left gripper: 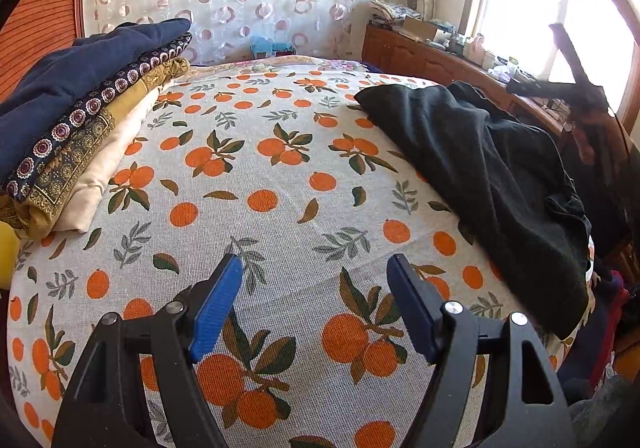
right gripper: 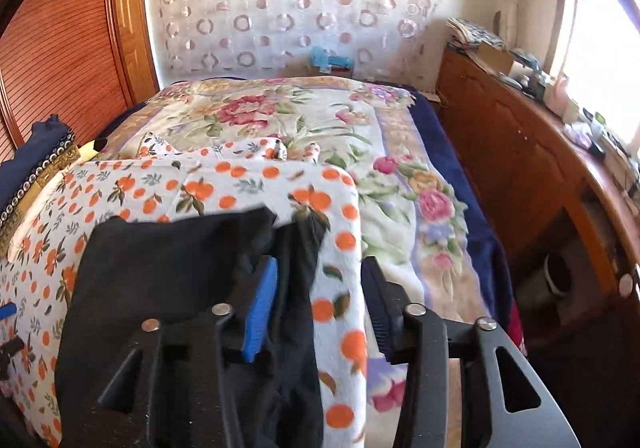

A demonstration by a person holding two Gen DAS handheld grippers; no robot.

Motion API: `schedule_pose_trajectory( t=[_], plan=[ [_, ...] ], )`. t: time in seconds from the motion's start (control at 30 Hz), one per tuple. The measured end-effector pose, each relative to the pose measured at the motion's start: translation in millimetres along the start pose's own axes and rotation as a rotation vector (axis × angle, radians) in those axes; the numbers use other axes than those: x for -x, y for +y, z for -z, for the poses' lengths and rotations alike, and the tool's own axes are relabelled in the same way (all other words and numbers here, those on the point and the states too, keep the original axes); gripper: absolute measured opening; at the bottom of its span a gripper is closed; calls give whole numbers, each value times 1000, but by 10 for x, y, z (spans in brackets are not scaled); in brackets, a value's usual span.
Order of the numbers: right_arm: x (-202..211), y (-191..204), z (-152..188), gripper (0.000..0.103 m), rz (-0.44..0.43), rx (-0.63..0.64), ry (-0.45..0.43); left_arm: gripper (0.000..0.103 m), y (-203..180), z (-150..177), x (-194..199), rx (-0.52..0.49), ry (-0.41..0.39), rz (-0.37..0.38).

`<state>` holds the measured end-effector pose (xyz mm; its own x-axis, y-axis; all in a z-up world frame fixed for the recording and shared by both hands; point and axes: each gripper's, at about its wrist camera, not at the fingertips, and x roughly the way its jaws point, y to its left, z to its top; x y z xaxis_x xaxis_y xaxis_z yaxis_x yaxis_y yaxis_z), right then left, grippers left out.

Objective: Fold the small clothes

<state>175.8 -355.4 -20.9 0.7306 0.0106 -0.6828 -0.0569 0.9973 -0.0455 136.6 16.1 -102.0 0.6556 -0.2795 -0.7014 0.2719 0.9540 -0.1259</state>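
A crumpled black garment (left gripper: pixel 480 167) lies on the right side of the orange-print sheet (left gripper: pixel 280 199). My left gripper (left gripper: pixel 316 264) hovers open over the bare sheet, well to the left of the garment, with nothing between its fingers. In the right wrist view the black garment (right gripper: pixel 168 268) lies under and around the blue left pad (right gripper: pixel 262 296) of my right gripper (right gripper: pixel 320 262). A fold of it reaches into the gap, but the right finger stands apart from it and the jaws are open. A stack of folded clothes (left gripper: pixel 80 119) rests at the far left, navy on top.
The orange-print sheet (right gripper: pixel 224 183) covers the near part of a bed, with a floral blanket (right gripper: pixel 320 119) beyond. A wooden cabinet (right gripper: pixel 520 167) with clutter on top runs along the right under a bright window. A ribbed wooden panel (right gripper: pixel 60 47) stands on the left.
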Motion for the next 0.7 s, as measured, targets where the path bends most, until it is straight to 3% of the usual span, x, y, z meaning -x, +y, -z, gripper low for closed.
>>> schedule_pose_trajectory(
  t=[0.13, 0.33, 0.7],
  plan=[
    [175, 134, 330, 46, -83, 39, -14, 76, -108, -36, 41, -30, -13, -7],
    [631, 234, 990, 46, -171, 58, -23, 76, -470, -205, 155, -84, -45, 70],
    [906, 162, 1413, 46, -213, 95, -16, 76, -1326, -339, -1, -200, -26, 190]
  ],
)
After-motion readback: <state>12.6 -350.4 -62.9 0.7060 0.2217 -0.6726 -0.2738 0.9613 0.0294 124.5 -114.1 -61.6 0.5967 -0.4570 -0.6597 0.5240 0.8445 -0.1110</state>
